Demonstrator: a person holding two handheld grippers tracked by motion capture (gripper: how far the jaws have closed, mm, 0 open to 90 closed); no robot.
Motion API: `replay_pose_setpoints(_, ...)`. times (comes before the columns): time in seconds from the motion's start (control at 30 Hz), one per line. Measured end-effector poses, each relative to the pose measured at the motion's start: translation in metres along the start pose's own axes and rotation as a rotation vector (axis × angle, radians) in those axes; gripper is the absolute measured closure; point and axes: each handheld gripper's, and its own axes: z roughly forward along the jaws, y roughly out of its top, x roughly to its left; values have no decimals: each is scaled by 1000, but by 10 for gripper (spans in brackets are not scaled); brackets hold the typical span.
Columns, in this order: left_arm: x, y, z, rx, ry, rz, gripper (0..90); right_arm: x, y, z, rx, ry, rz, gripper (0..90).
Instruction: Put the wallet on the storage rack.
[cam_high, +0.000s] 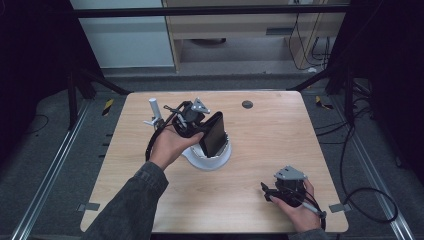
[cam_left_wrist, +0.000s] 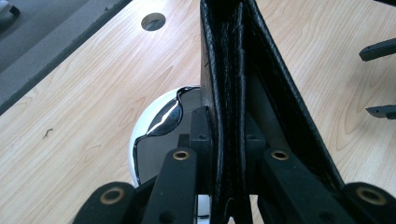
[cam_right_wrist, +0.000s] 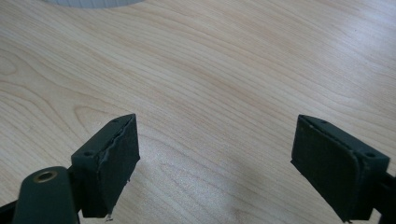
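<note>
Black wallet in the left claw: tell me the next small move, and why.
Probably lower it a little further, then open. The left claw grips the black wallet upright just above the white container; the right claw rests open on the table, apart.

You look down on the whole desk from above your side; both gripper cameras sit close over that same woodgrain.

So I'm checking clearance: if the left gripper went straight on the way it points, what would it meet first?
Probably the white bowl just below: the left gripper, clamped on a black wallet, points down at it. Depth is unclear.
</note>
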Motion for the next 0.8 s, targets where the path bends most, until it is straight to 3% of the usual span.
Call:
replay_pose_setpoints(0.07, 4, 0, 0, 3, -15, -13, 802, 0, 0, 0, 0, 0, -2, 150)
replay_pose_setpoints(0.43, 15, -5, 2, 3, -12, -53, 795, -1, 0, 0, 0, 1, 0, 148)
replay_pose_setpoints(0.7, 15, -5, 4, -5, -7, -64, 782, -2, 0, 0, 1, -2, 5, 147)
replay_pose_setpoints(0.8, 15, -6, 1, -26, 13, -75, 737, -2, 0, -1, 2, -3, 4, 147)
